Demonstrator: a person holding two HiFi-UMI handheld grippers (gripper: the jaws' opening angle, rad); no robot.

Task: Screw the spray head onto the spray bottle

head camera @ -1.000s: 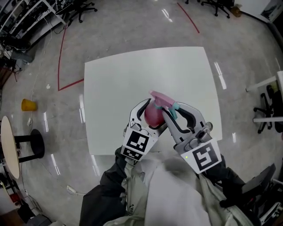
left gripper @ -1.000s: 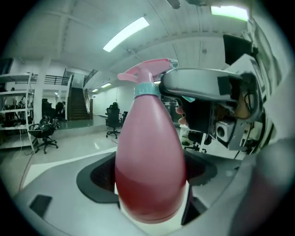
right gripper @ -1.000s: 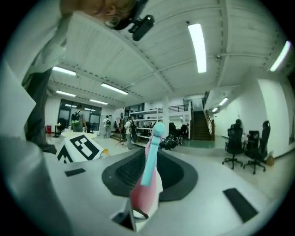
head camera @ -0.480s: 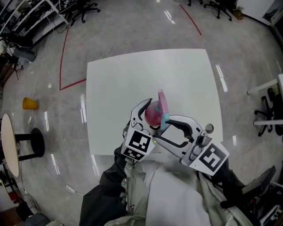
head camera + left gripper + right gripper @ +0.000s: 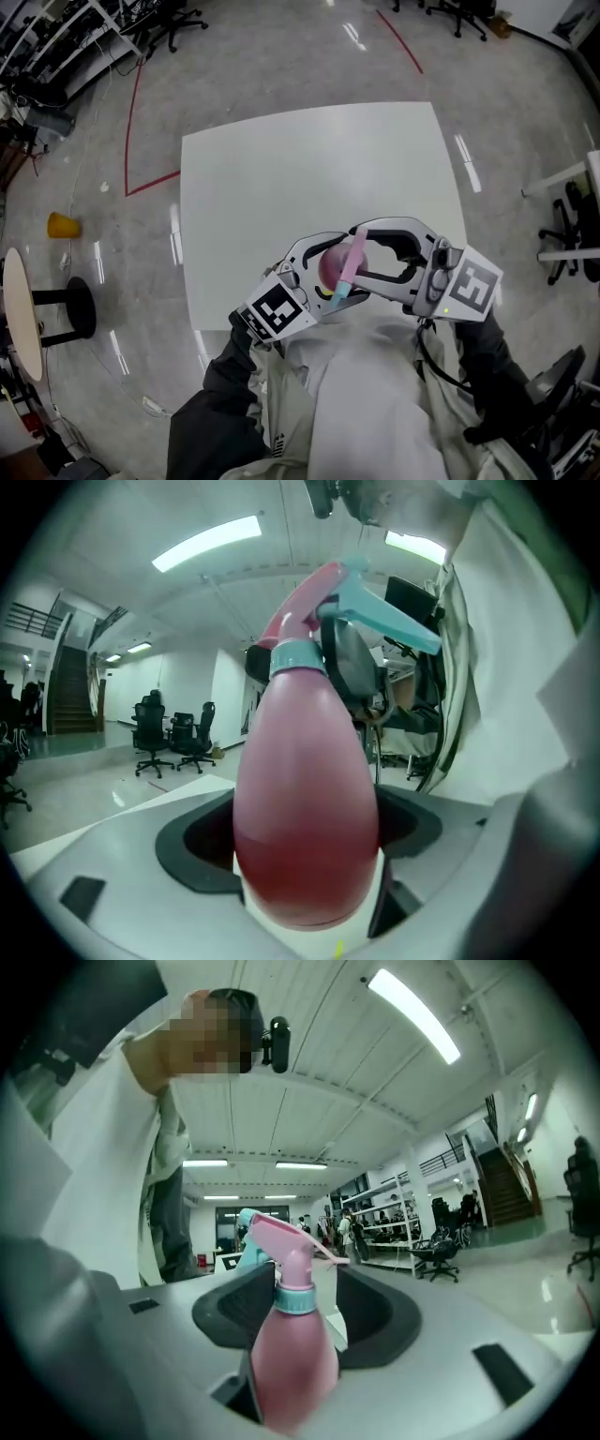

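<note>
A pink spray bottle (image 5: 328,266) is held above the near edge of the white table (image 5: 281,169). Its pink and teal spray head (image 5: 353,263) sits on the neck. My left gripper (image 5: 328,272) is shut on the bottle's round body (image 5: 305,808), which fills the space between its pads. My right gripper (image 5: 356,260) reaches in from the right, its jaws to either side of the spray head (image 5: 281,1241). Those jaws are opening, and a gap shows between the teal collar (image 5: 296,1299) and the right-hand pad (image 5: 375,1312).
A yellow cup (image 5: 62,223) stands on the floor at far left, near a round side table (image 5: 19,309) and a black stool (image 5: 80,305). Office chairs (image 5: 572,234) stand at the right. Red tape (image 5: 131,122) runs across the floor.
My right gripper has swung round to the bottle's right side and its jaws have spread off the spray head. The head now points toward me. My left gripper has tilted with the bottle.
</note>
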